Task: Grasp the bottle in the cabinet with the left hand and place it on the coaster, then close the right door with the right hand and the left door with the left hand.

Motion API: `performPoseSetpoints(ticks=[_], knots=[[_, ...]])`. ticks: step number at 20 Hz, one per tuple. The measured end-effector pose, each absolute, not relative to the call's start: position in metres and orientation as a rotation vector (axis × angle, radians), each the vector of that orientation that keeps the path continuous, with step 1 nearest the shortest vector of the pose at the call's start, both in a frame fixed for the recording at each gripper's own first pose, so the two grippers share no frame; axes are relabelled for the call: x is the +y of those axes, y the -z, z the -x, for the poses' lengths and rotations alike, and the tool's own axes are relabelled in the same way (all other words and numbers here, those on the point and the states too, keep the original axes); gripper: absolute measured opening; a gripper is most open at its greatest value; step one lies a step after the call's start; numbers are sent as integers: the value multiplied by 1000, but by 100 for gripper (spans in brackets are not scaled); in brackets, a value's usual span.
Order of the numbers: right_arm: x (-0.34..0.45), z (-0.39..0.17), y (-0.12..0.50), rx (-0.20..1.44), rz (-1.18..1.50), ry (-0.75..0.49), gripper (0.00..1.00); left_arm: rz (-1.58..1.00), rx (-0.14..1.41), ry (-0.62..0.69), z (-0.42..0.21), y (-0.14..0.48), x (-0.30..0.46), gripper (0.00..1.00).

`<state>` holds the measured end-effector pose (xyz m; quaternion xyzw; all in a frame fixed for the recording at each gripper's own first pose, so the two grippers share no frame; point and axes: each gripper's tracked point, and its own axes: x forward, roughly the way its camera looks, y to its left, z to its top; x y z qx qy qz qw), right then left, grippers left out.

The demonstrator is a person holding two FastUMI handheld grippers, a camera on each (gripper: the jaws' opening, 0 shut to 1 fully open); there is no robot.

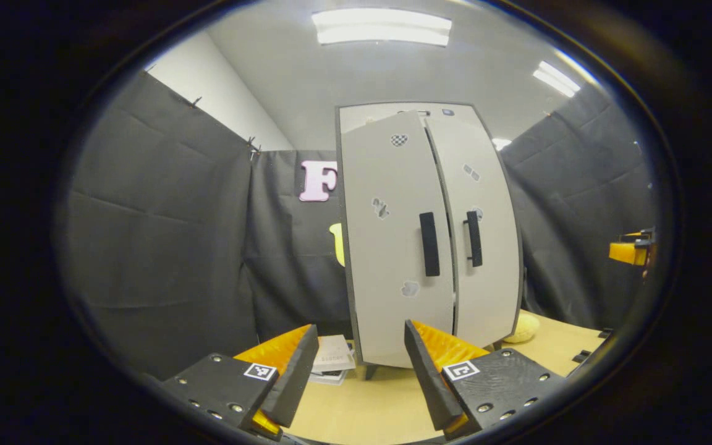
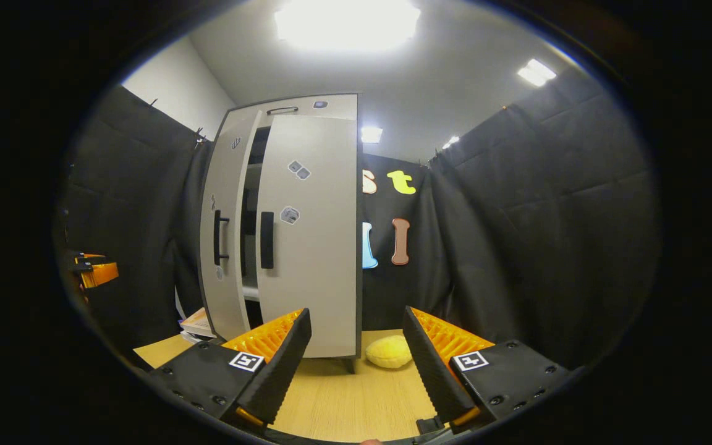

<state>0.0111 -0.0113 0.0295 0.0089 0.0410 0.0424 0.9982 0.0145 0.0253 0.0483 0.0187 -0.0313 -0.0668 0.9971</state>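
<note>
In the left gripper view the cabinet (image 1: 424, 235) stands upright on a pale wooden table (image 1: 368, 408), a tall grey box with dark edging and small feet. Both doors are nearly closed: the left door (image 1: 393, 247) sits slightly proud of the right door (image 1: 483, 241), with a narrow dark slit between them. Each door is flat and matte and carries a black vertical handle (image 1: 429, 243) plus a few small stickers. The inside is hidden, so I cannot tell whether the bottle is in there. The left gripper (image 1: 361, 364) hangs low in front of the cabinet base, its fingers spread wide with nothing between them; their inner pads are ribbed black and their backs orange. A stack of papers or booklets (image 1: 334, 358) lies on the table left of the cabinet, and a soft yellow rounded thing (image 1: 524, 327) lies to its right. The other gripper shows at the far right edge.

In the right gripper view the cabinet (image 2: 282, 228) is seen from its other side, and the gap between the doors is wider, showing a dark interior with what may be a pale shelf edge. The right gripper (image 2: 356, 358) is also splayed open and empty above bare table (image 2: 343, 395). The yellow thing (image 2: 389, 352) rests just beside the cabinet's foot, with open tabletop in front.
</note>
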Motion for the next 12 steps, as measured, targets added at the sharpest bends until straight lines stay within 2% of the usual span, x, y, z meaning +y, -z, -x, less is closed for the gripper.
performPoseSetpoints(ticks=[3,4,7,8,9,10,11,12], knots=[[-7,2,-38,63,-7,-80,95,-27,-64,135,1,-44,37,87],[-5,7,-40,56,-6,-79,92,-19,-60,132,6,-41,40,87],[-2,18,-41,45,-6,-72,95,-7,-45,135,14,-31,46,87],[-2,20,-42,45,-8,-68,95,-8,-40,136,15,-29,48,82],[0,19,-43,43,-12,-65,92,-10,-37,137,17,-29,50,87],[2,20,-43,42,-15,-64,92,-11,-36,136,17,-29,52,87],[4,22,-43,43,-16,-64,95,-10,-37,136,17,-28,52,82],[5,22,-43,43,-16,-65,95,-8,-37,138,17,-29,52,87]])
